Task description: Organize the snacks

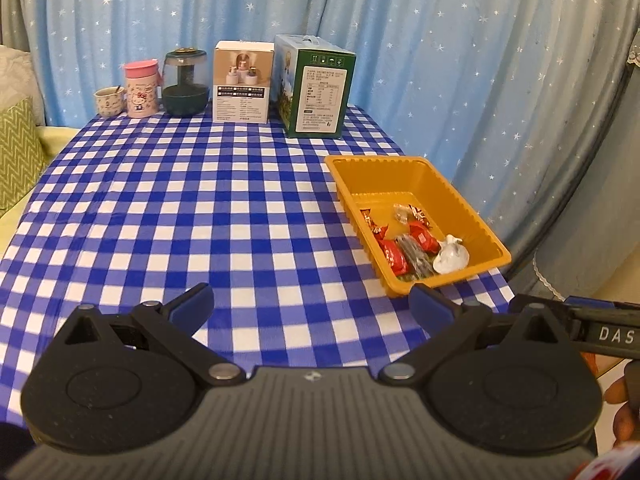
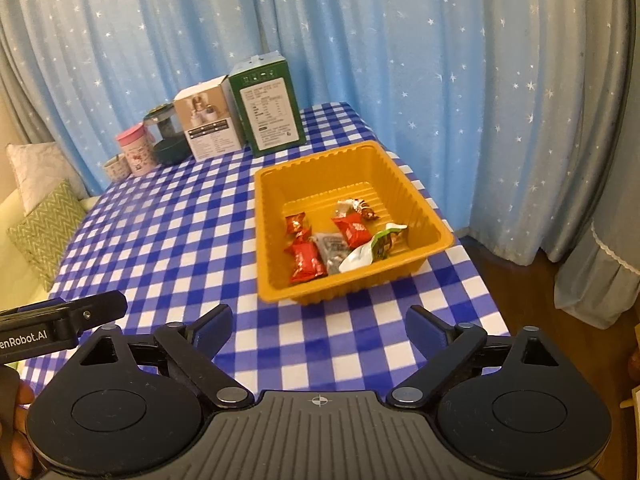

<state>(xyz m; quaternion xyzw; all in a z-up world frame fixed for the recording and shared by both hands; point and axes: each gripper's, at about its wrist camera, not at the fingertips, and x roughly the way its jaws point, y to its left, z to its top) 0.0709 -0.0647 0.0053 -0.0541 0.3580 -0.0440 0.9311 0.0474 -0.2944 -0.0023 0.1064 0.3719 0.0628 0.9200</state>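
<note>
Over the checked tablecloth (image 1: 200, 208), left tongs (image 1: 312, 308) and right tongs (image 2: 320, 324) gape wide, holding nothing.

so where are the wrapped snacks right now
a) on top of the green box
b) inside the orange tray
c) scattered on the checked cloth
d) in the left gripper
b: the wrapped snacks all lie inside the orange tray, while the checked cloth around it is bare of them, and the left gripper and right gripper are open with nothing between the fingers.
</note>
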